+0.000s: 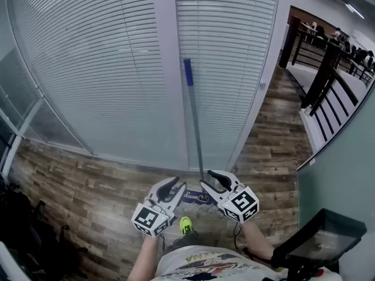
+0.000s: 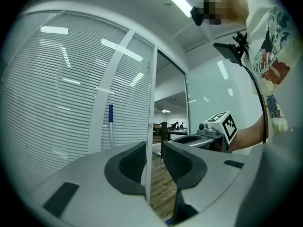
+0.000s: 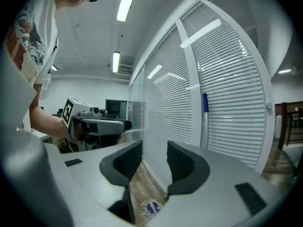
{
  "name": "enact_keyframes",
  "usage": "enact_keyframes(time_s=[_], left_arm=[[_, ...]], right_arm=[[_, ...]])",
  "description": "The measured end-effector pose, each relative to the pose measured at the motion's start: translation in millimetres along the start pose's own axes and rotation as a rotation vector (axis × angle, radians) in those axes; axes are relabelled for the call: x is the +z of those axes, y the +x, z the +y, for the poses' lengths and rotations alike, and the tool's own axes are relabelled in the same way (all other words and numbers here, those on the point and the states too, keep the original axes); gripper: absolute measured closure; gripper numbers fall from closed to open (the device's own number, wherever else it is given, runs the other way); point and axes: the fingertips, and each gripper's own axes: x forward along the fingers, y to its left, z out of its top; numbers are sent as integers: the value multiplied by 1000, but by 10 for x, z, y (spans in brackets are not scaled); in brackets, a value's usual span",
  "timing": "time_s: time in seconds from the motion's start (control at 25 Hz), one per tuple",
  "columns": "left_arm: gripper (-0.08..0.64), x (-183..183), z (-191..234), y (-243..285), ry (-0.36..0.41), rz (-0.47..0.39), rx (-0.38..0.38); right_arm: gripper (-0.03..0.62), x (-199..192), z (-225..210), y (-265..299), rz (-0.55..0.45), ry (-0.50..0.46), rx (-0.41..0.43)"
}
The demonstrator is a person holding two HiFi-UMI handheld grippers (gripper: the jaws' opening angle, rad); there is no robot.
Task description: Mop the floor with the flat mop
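- Both forearms come up from the bottom of the head view, roughly side by side. The left forearm [image 1: 146,256] and right forearm [image 1: 258,242] are each stretched toward the glass wall with blinds [image 1: 105,69].
- The left gripper [image 1: 174,185] points pretty much level at the wall and angles a bit inward. In its own view, the left gripper [image 2: 154,148] has its jaws a small way apart, so it's let go. All I see through the gap is wood-look floor and a far-off white frame strip.
- Same story for the right gripper [image 1: 211,180]. It tips slightly downward and angles in toward the left one. In the right gripper view the jaws [image 3: 155,148] stand apart with only floor between them, nothing gripped.
- The flat mop's handle [image 1: 193,122], with its blue top end, stands nearly upright against the white frame between the panes. Nobody's holding it.
- The handle comes down between the two grippers, just beside the right one's inner jaw. It sits left of the jaws in the left gripper view [image 2: 111,126] and right of them in the right gripper view [image 3: 205,122].
- There's a blue-and-white patch on the floor [image 1: 88,186] at the foot of the handle. Can't tell whether that's the mop head.
- A bright green shoe [image 1: 186,224] pokes out just behind the grippers.
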Motion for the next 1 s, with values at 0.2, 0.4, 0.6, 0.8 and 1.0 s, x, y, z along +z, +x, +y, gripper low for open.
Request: enact_keyframes(time_s=[0.2,0.4,0.6,0.8,1.0], left_arm=[[477,136,953,394,17,-40,-7],[477,74,1695,782,25,-39,-22],[477,112,2116,1176,35,-47,-41],[477,82,2446,1429,39,-35,-14],[476,-104,2764,1573,20,1,54]], right_arm=[[446,184,-630,770,17,-14,-78],[443,211,-1082,1496,32,-14,-108],[423,238,-1502,1935,56,-48,-123],[405,148,-2115,2260,80,-43,-158],[405,70,-2945,2585,86,-26,-236]])
